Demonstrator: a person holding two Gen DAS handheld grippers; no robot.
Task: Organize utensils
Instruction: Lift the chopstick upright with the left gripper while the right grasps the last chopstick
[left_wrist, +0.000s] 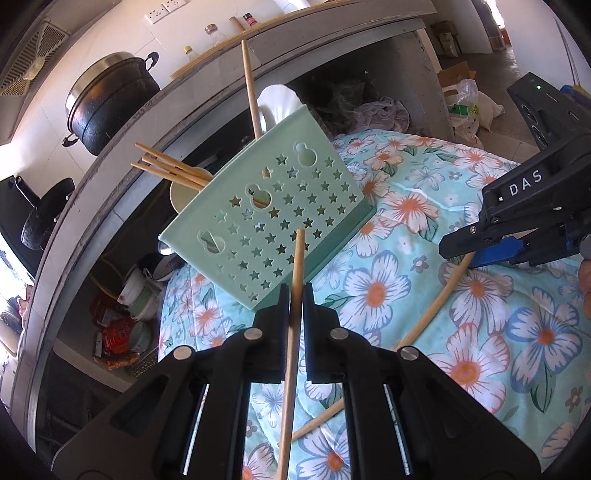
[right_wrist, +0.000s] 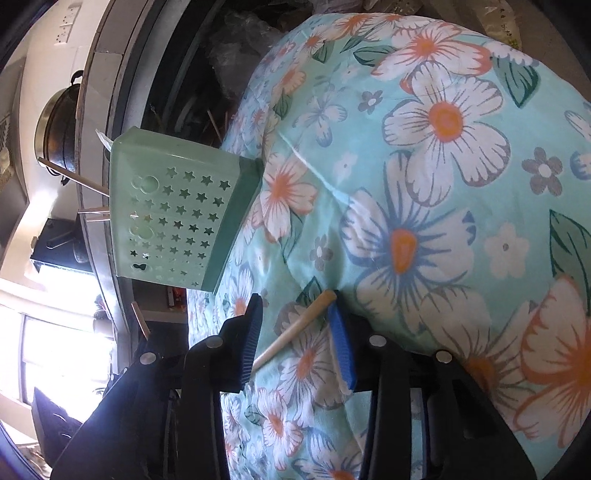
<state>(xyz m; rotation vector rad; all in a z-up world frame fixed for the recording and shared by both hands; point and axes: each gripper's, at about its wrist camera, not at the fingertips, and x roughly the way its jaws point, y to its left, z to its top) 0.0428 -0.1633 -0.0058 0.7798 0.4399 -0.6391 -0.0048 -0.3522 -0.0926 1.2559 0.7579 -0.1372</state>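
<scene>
Jaws pinch chopstick (left_wrist: 295, 295), tip toward holder (left_wrist: 266, 218).

The right tool (right_wrist: 295, 334) straddles a chopstick (right_wrist: 295, 329) on the floral cloth (right_wrist: 461, 221).

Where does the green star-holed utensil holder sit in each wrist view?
Left wrist: green utensil holder centre frame, tilted, just beyond the left gripper, whose jaws clamp a chopstick.
Right wrist: same holder at left-centre, up-left of the open right gripper.
Shared landmark: the floral cloth under it.
</scene>
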